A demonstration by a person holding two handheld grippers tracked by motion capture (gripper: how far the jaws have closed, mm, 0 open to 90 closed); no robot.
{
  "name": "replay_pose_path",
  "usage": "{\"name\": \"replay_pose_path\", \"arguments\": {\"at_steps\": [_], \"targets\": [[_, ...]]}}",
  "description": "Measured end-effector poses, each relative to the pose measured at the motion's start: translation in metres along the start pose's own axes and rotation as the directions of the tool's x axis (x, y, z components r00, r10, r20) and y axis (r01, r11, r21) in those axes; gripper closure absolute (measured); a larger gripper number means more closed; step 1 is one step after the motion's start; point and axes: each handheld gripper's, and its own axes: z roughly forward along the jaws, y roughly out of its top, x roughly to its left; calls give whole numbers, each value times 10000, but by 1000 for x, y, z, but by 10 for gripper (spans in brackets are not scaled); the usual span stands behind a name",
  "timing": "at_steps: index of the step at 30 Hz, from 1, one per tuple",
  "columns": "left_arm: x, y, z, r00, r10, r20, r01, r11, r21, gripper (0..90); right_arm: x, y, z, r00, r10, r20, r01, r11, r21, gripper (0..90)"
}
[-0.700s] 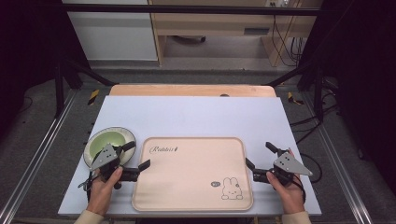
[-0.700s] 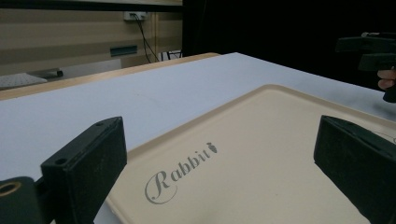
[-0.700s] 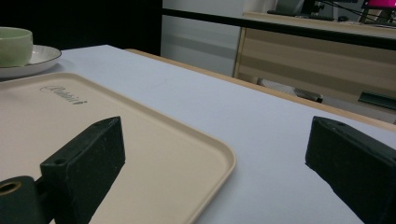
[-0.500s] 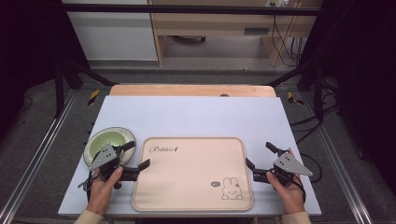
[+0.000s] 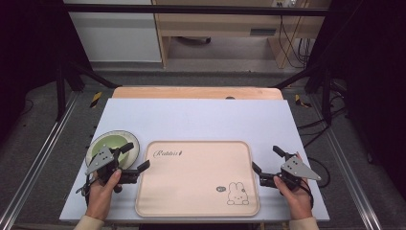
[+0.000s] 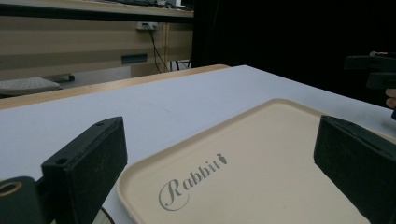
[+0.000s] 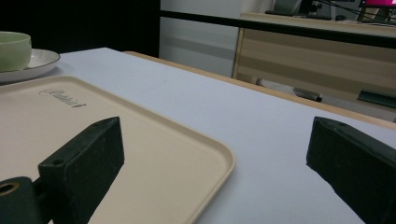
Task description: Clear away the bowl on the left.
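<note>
On the white bench, my left hand-held gripper and right hand-held gripper gape wide, holding nothing. The beige rabbit tray lies flat between them at the bench's near edge.

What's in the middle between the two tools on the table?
The beige tray with the rabbit drawing lies flat between the left tool and the right tool, with nothing on it. The high view shows this best.
</note>
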Motion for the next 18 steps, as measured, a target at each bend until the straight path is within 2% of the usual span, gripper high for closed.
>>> {"name": "replay_pose_path", "arguments": {"at_steps": [3,7,8,9,10,11,13,16,18], "targets": [[1,2,-2,10000,-57,-36,56,10000,-73,28,0,0,-1,10000,26,17,-26,10000,-38,42],[1,9,-8,9976,172,-664,-190,9994,-272,33,0,1,-1,9998,174,25,-174,9998,-75,41],[1,9,-8,9976,172,-664,-190,9994,-272,33,0,1,0,9998,183,32,-183,9998,-93,41],[2,13,-12,9951,219,-968,-254,9991,-351,33,0,1,0,9998,177,45,-177,9998,-97,41],[2,15,-14,9937,204,-1102,-248,9989,-389,33,0,1,0,9998,178,41,-178,9998,-109,41],[2,15,-14,9937,204,-1102,-248,9989,-389,33,0,1,0,9998,178,41,-178,9998,-109,41],[5,19,-19,9895,346,-1400,-403,9985,-383,33,2,2,0,9998,187,38,-187,9998,-80,41],[13,25,-28,9819,166,-1885,-267,9983,-509,35,2,2,0,9998,170,43,-169,9998,-87,41],[17,29,-32,9733,65,-2295,-189,9985,-517,36,2,2,0,9998,180,41,-179,9998,-91,41]]}}
